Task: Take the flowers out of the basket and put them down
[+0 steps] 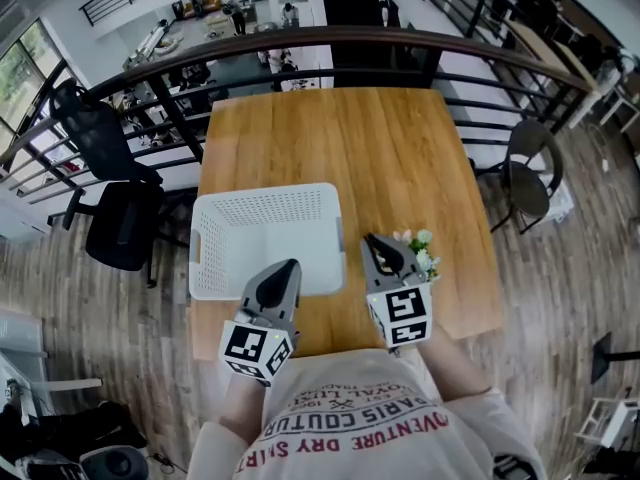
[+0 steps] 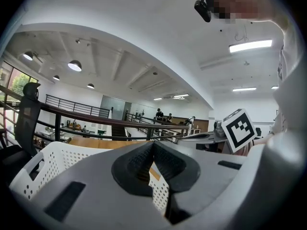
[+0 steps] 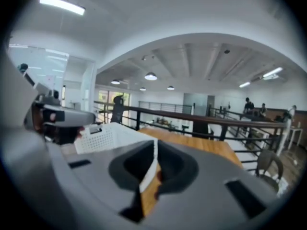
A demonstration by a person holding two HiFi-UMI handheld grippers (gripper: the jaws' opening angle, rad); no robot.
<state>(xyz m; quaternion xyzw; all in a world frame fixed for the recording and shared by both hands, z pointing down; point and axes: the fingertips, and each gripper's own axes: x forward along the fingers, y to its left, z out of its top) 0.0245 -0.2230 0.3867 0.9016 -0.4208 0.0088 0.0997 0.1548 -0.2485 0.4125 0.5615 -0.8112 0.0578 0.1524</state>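
A small bunch of white and green flowers [image 1: 423, 254] lies on the wooden table [image 1: 340, 138], right of the white perforated basket [image 1: 265, 200]. My right gripper [image 1: 371, 239] is just left of the flowers, low over the table. Its jaws are shut, and nothing shows between them in the right gripper view [image 3: 156, 143]. My left gripper [image 1: 291, 266] hovers over the basket's near edge, also shut and holding nothing [image 2: 153, 144]. In the head view the basket looks empty. The basket's wall [image 2: 45, 163] fills the lower left of the left gripper view.
A dark railing [image 1: 330, 38] curves past the table's far edge, with a drop to a lower floor behind it. Black office chairs [image 1: 115, 208] stand to the left and a round chair [image 1: 530, 173] to the right. The table's near edge is by the person's body.
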